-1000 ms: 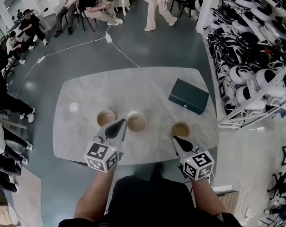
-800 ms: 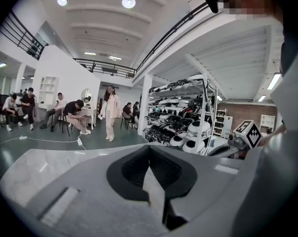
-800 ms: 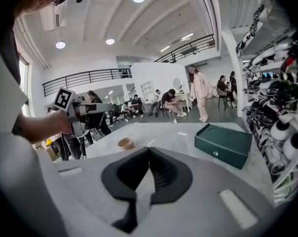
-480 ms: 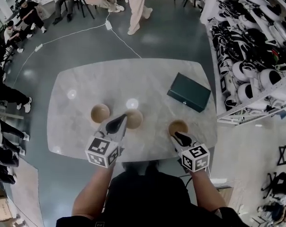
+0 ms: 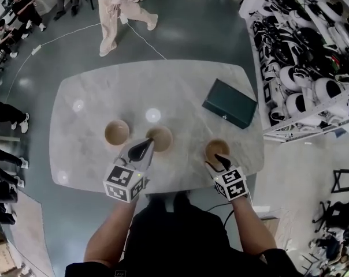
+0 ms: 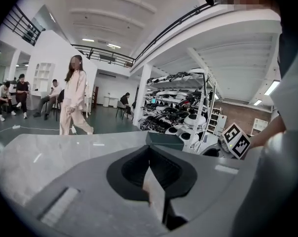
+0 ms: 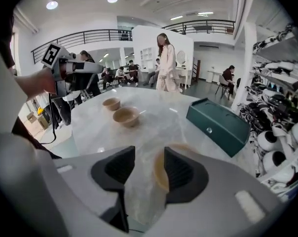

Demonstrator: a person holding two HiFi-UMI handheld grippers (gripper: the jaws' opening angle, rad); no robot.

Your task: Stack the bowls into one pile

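Note:
Three tan bowls stand apart in a row on the marble table [image 5: 93, 97]: a left bowl [image 5: 117, 133], a middle bowl [image 5: 160, 138] and a right bowl [image 5: 216, 150]. My left gripper [image 5: 147, 146] is shut with nothing in it, its tips at the middle bowl's near left rim. My right gripper [image 5: 221, 159] has just been opening and stands open over the near rim of the right bowl [image 7: 158, 173]. That rim shows in the gap beside the right jaw; the pads do not press on it. In the left gripper view the shut left gripper [image 6: 149, 149] hides the bowls.
A dark green box [image 5: 229, 103] lies at the table's back right. Racks of white helmets [image 5: 313, 68] stand close on the right. A person in light clothes [image 5: 114, 10] walks beyond the table, a cable [image 5: 65, 36] crosses the floor, and seated people are at far left.
Both grippers have come down toward the table. The right gripper's jaws went from shut to wide open at the right bowl. The person in light clothes walked leftwards.

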